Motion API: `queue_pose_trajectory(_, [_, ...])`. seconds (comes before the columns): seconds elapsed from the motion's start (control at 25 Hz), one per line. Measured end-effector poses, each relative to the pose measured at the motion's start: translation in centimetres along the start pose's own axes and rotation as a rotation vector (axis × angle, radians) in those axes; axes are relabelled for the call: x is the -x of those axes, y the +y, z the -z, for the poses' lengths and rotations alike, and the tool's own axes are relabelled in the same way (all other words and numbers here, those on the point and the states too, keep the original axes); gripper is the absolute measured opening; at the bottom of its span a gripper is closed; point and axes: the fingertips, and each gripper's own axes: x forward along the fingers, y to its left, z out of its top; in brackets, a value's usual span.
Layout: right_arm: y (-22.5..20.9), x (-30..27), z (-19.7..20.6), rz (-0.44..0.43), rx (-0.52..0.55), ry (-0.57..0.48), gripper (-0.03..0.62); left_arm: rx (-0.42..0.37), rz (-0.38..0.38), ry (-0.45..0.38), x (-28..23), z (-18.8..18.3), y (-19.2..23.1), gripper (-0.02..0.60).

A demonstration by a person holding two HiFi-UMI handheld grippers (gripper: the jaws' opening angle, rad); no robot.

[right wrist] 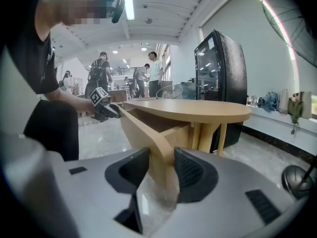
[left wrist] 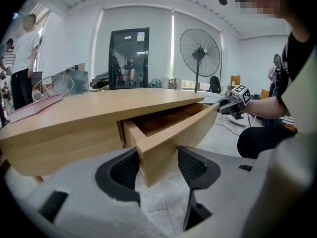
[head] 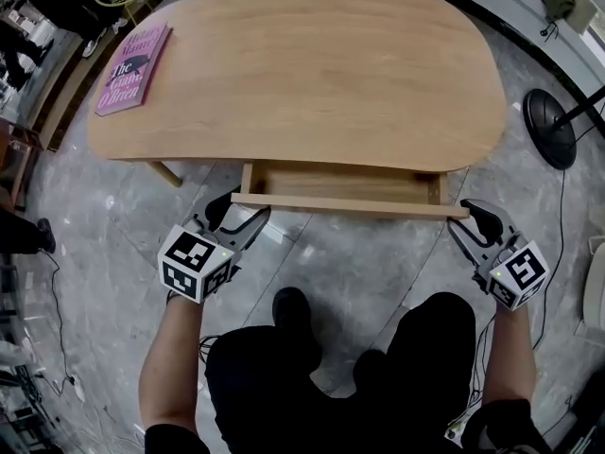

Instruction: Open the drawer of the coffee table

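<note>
Wooden drawer (head: 345, 183) out at surface's (head: 312, 64) 6 o'clock, left gripper (head: 236, 214) jaws spread astride its front, right gripper (head: 470, 227) jaws pinching it.

Book (head: 132, 69) on table (head: 321, 74) left; drawer (head: 345, 203) beneath front.

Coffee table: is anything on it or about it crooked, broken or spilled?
Nothing stands out. The drawer is partly pulled out and looks intact, the pink book lies flat at one end of the tabletop, and nothing has spilled.
</note>
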Motion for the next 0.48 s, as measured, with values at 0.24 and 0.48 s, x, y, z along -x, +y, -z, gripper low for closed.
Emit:
queue_pose_trajectory(0.24, [2.3, 1.9, 0.4, -0.049, -0.011, -0.006, 0.155, 0.014, 0.008, 0.008, 1.7, 1.2, -2.3, 0.249])
queue_pose_trajectory(0.48, [3.9, 2.9, 1.7, -0.101, 0.048, 0.069, 0.143, -0.004, 0.03, 0.045, 3.0, 2.2, -3.1, 0.242])
